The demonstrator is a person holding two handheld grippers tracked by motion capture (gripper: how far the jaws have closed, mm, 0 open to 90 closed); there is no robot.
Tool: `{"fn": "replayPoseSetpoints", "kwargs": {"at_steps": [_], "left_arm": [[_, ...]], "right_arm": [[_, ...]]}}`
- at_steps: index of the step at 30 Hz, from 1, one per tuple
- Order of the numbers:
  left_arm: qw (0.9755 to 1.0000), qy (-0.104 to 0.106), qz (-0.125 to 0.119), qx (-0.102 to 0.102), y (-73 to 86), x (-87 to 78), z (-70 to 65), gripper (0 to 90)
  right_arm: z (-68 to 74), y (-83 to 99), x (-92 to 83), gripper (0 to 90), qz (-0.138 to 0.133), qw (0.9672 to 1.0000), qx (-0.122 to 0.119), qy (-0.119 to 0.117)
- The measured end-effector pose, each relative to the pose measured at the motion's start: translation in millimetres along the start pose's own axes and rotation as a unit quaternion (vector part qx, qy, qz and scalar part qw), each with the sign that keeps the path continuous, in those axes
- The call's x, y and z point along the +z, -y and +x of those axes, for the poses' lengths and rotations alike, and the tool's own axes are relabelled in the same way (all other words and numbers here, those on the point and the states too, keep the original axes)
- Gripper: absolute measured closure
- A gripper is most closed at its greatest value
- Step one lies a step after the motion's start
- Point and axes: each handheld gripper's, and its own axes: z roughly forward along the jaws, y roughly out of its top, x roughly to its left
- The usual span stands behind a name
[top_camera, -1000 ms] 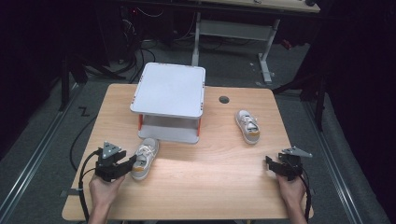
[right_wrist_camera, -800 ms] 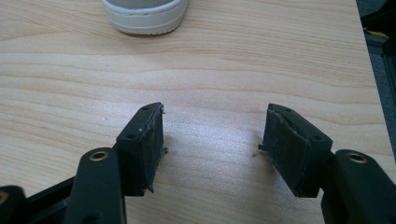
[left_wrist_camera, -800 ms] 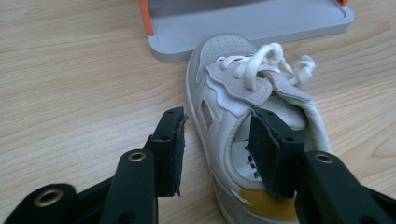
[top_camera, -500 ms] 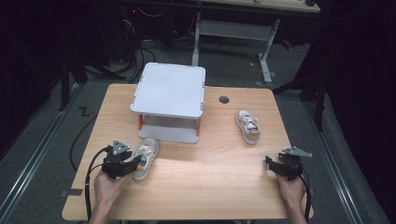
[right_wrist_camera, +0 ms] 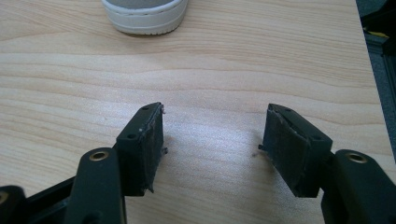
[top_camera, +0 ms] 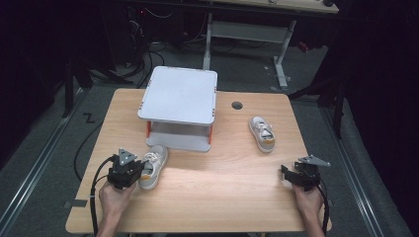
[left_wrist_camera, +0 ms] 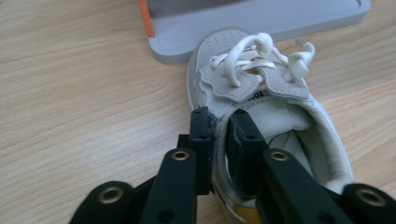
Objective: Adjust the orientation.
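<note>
A small white sneaker [top_camera: 154, 164] lies at the table's front left, its toe against the grey stand's lower shelf [left_wrist_camera: 261, 18]. My left gripper [top_camera: 141, 171] has just been closing its jaws and now stands shut on the sneaker [left_wrist_camera: 261, 84]. One black jaw of that left gripper [left_wrist_camera: 219, 128] presses outside the side wall of the heel collar, the other inside it. A second white sneaker [top_camera: 262, 133] lies at the right of the table. My right gripper [top_camera: 286, 173] rests near the front right edge. That right gripper [right_wrist_camera: 212, 123] is open over bare wood, with the second sneaker's heel [right_wrist_camera: 142, 14] ahead of it.
A grey two-tier stand [top_camera: 179, 94] with orange posts occupies the back middle of the wooden table [top_camera: 222, 197]. A dark round hole [top_camera: 237, 105] sits in the tabletop to its right. Dark floor, cables and another desk's legs lie beyond the table.
My left gripper has moved right up to the near sneaker and closed on its collar wall. The right gripper and the far sneaker have not moved.
</note>
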Motion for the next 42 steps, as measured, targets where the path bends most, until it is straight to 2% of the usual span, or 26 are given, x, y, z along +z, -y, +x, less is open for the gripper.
{"fn": "replayPoseSetpoints", "kwargs": {"at_steps": [3, 6, 8, 13, 17, 18, 19, 20, 21, 22, 23, 24, 25, 27, 29, 33, 34, 37, 40, 42], "left_arm": [[1.0, -0.006, -0.001, -0.002, -1.9, 0.0, -2.0, 83.9], [1.0, 0.0, -0.001, -0.008, -5.1, 0.9, -7.0, 84.3], [1.0, 0.002, -0.004, -0.004, -7.8, 0.3, -11.2, 84.3], [0.9994, 0.031, -0.016, 0.005, -17.6, -5.0, -25.0, 84.2], [0.9983, 0.051, -0.019, 0.019, -27.4, -7.6, -42.7, 84.2], [0.9976, 0.059, -0.018, 0.029, -32.9, -7.3, -52.5, 84.2], [0.9976, 0.059, -0.018, 0.029, -32.9, -7.3, -52.5, 84.2], [0.997, 0.066, -0.017, 0.037, -37.4, -6.2, -61.1, 84.3], [0.997, 0.066, -0.017, 0.037, -37.4, -6.2, -61.1, 84.3], [0.9961, 0.073, -0.014, 0.046, -42.7, -3.6, -72.0, 84.3], [0.9961, 0.073, -0.014, 0.046, -42.7, -3.6, -72.0, 84.2], [0.9953, 0.081, -0.011, 0.053, -46.7, -0.2, -81.5, 84.2], [0.9953, 0.081, -0.011, 0.053, -46.7, -0.2, -81.5, 84.2], [0.9937, 0.09, -0.003, 0.067, -52.6, 7.0, -95.6, 84.2], [0.9933, 0.092, -0.001, 0.07, -54.0, 9.0, -99.4, 84.2], [0.9916, 0.093, 0.012, 0.089, -62.4, 23.2, -124.4, 84.2], [0.9916, 0.093, 0.012, 0.089, -62.4, 23.2, -124.4, 84.3], [0.9915, 0.093, 0.019, 0.09, -65.6, 31.6, -136.3, 84.2], [0.9917, 0.076, 0.025, 0.1, -69.0, 39.7, -150.2, 84.2], [0.9919, 0.073, 0.027, 0.101, -70.0, 42.3, -153.3, 84.2]], "right_arm": [[0.0, 0.0, 0.0, 38.3, 0.0, 1.0, 0.0, 0.0], [0.0, 0.0, 0.0, 38.4, 0.0, 1.0, 0.0, 0.0], [0.0, 0.0, 0.0, 38.3, 0.0, 1.0, 0.0, 0.0], [0.0, 0.0, 0.0, 38.3, 0.0, 1.0, 0.0, 0.0], [0.0, 0.1, -0.1, 38.2, 0.0, 1.0, 0.0, 0.0], [0.0, 0.0, -0.1, 38.2, 0.0, 1.0, 0.0, 0.0], [0.0, 0.1, -0.1, 38.2, 0.0, 1.0, 0.0, 0.0], [0.0, 0.1, -0.1, 38.1, 0.0, 1.0, 0.0, 0.0], [0.0, 0.1, -0.1, 38.1, 0.0, 1.0, 0.0, 0.0], [0.0, 0.1, -0.1, 38.0, 0.0, 1.0, 0.0, 0.0], [0.0, 0.1, -0.1, 38.0, 0.0, 1.0, 0.0, -0.001], [0.1, 0.1, 0.0, 37.9, 0.0, 1.0, 0.0, -0.001], [0.1, 0.1, 0.0, 37.9, 0.0, 1.0, 0.0, -0.001], [0.1, 0.1, -0.1, 37.8, 0.0, 1.0, 0.0, -0.001], [0.1, 0.1, -0.1, 37.7, 0.001, 1.0, 0.0, -0.002], [0.1, 0.0, 0.0, 37.5, 0.001, 1.0, -0.001, -0.002], [0.1, 0.0, 0.0, 37.5, 0.001, 1.0, -0.001, -0.002], [0.0, 0.0, 0.0, 37.4, 0.001, 1.0, -0.001, -0.002], [0.1, 0.0, 0.0, 37.4, 0.001, 1.0, -0.001, -0.002], [-0.1, 0.0, 0.1, 37.3, 0.0, 1.0, -0.002, -0.002]]}}
